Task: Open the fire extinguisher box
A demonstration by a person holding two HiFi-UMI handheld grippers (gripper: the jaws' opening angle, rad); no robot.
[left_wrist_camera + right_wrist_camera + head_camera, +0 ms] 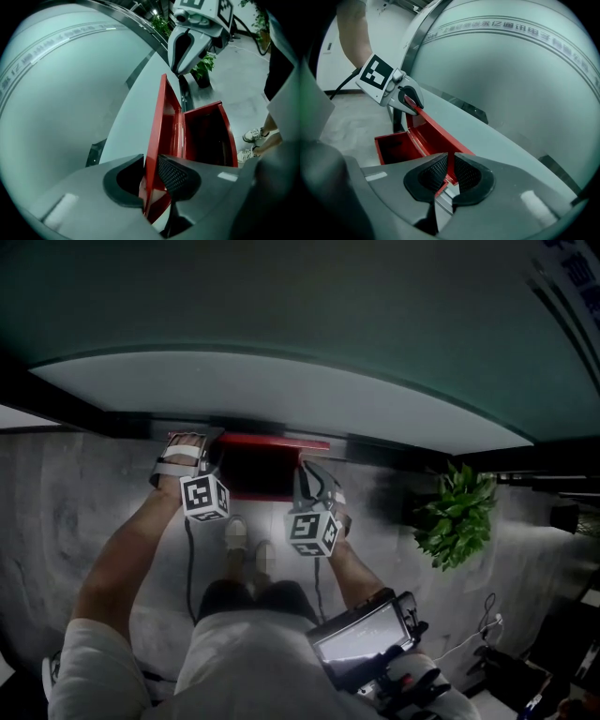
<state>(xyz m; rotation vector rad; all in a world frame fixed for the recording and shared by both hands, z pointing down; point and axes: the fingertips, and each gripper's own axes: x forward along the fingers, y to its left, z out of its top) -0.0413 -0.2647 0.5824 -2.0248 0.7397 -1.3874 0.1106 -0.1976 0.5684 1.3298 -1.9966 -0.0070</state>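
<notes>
The red fire extinguisher box stands on the floor against the wall with its lid swung up. In the left gripper view the box's dark inside lies open to the right of the lid. My left gripper is shut on the lid's edge at the left end. My right gripper is shut on the same lid at its right end. Each gripper shows in the other's view: the right gripper and the left gripper, both on the lid's edge.
A white ledge and a curved glass wall rise behind the box. A potted plant stands to the right. The person's shoes are just before the box. A screen device and cables lie low right.
</notes>
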